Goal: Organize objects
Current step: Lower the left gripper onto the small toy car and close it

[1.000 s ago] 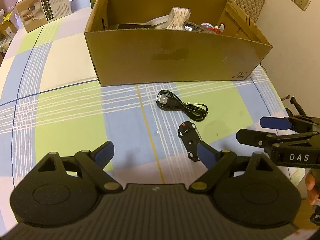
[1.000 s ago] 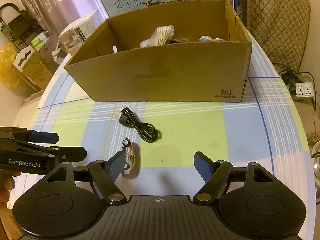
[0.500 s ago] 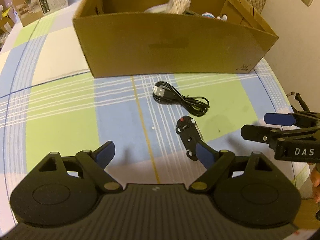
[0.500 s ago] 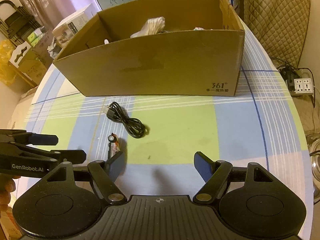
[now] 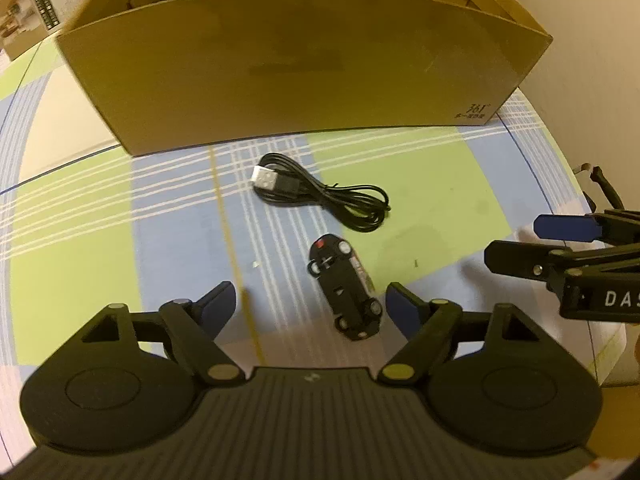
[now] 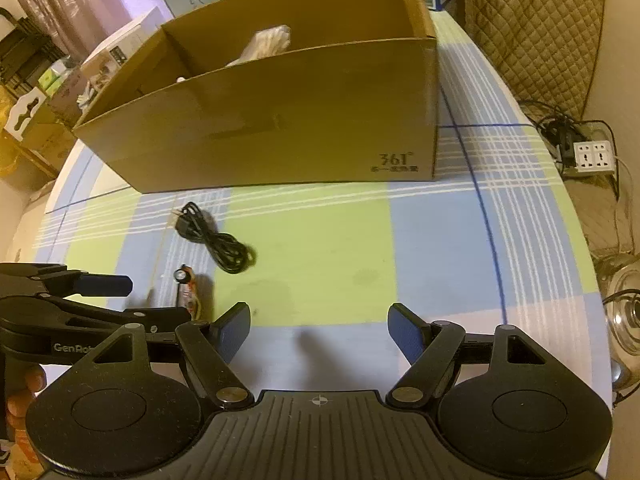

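A small black toy car (image 5: 348, 288) lies on the checked tablecloth, just inside the right finger of my open left gripper (image 5: 310, 306). A coiled black USB cable (image 5: 320, 192) lies beyond it, in front of a large open cardboard box (image 5: 304, 64). In the right wrist view the car (image 6: 187, 286) and cable (image 6: 218, 242) sit left of my open, empty right gripper (image 6: 320, 330). The box (image 6: 280, 128) holds a bag of cotton swabs (image 6: 266, 44). The right gripper also shows in the left wrist view (image 5: 560, 244), to the right of the car.
The round table's edge curves off at the right (image 6: 576, 240). A quilted chair (image 6: 532, 20) and a power strip (image 6: 592, 156) are beyond it. Cartons (image 6: 120, 52) stand behind the box at the left. A glass object (image 6: 624, 312) stands low at the right.
My left gripper has moved forward and down toward the toy car, which now lies between its fingers. The right gripper has shifted closer to the box and slightly right. Both stay open.
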Motion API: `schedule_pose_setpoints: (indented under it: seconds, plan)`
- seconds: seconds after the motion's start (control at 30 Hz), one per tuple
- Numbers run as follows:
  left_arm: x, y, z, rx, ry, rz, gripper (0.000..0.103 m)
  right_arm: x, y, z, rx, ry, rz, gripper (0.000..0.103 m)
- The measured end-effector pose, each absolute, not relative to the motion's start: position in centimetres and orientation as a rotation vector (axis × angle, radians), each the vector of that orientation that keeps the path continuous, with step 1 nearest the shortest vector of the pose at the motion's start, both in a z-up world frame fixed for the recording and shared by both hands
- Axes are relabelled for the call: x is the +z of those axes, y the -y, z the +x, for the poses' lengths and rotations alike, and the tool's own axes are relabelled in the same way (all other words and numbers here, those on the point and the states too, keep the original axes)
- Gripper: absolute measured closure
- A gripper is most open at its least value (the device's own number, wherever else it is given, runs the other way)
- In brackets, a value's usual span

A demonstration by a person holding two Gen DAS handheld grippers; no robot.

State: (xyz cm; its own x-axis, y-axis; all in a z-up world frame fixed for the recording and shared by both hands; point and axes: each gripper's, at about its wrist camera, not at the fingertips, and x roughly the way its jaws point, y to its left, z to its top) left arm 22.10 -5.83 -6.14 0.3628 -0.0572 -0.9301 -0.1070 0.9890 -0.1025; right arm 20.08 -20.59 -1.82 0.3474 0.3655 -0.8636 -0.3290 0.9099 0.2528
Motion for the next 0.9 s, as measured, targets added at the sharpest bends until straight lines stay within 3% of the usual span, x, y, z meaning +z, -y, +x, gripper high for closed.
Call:
schedule_pose_setpoints:
  seconds: [0.3,0.53,0.9]
  plan:
    - [-7.3,7.1,23.5,0.025,-1.211,-0.108,0.047,-2.2,21.4,20.8,0.446,-1.14,0.04,0.03]
    - [-7.3,6.4,22.9,0.041,-1.197,-0.098,0.079,-2.6,21.1,21.3,0.467,-1.146,0.036,0.03]
    - [-7.4,0.7,20.1,0.2,-1.181,-0.161,0.08,-2.9,17.3,21.9,0.645,-1.069,-0.02,0.03]
